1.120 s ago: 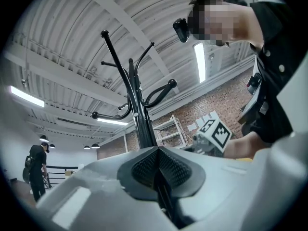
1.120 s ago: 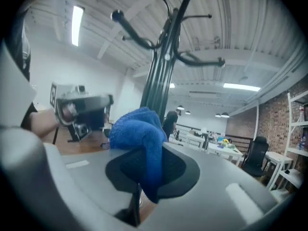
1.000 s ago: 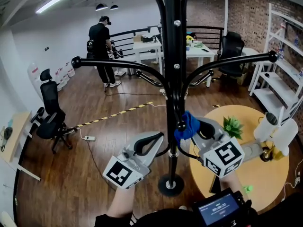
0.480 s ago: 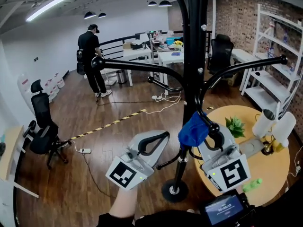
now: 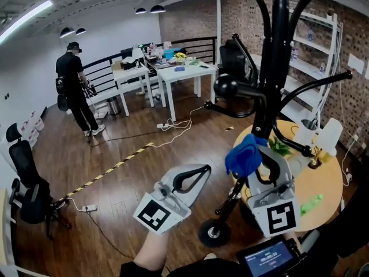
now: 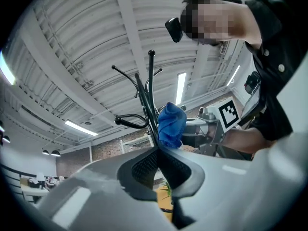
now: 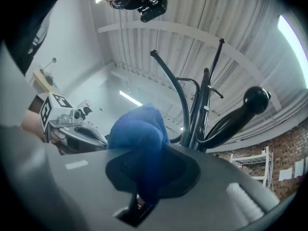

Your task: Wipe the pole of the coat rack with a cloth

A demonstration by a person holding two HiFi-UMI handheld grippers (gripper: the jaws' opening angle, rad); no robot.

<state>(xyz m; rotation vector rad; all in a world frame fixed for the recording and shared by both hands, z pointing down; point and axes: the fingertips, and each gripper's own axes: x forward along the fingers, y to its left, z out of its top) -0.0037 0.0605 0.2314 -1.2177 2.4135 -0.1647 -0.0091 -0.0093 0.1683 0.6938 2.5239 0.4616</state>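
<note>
My right gripper point(image 5: 256, 152) has its jaws clenched on the bunched blue cloth point(image 5: 243, 156), just beside the coat rack's black pole point(image 5: 270, 85), low on the near stretch. My left gripper point(image 5: 202, 171) has its jaws pressed together, empty. By my reckoning, most of the pole is left to wipe.

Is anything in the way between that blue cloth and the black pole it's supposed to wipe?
Nothing visible. The cloth, clamped in the right gripper, sits right beside the pole in the head view; whether it touches, I cannot tell. The left gripper is off to the side.
</note>
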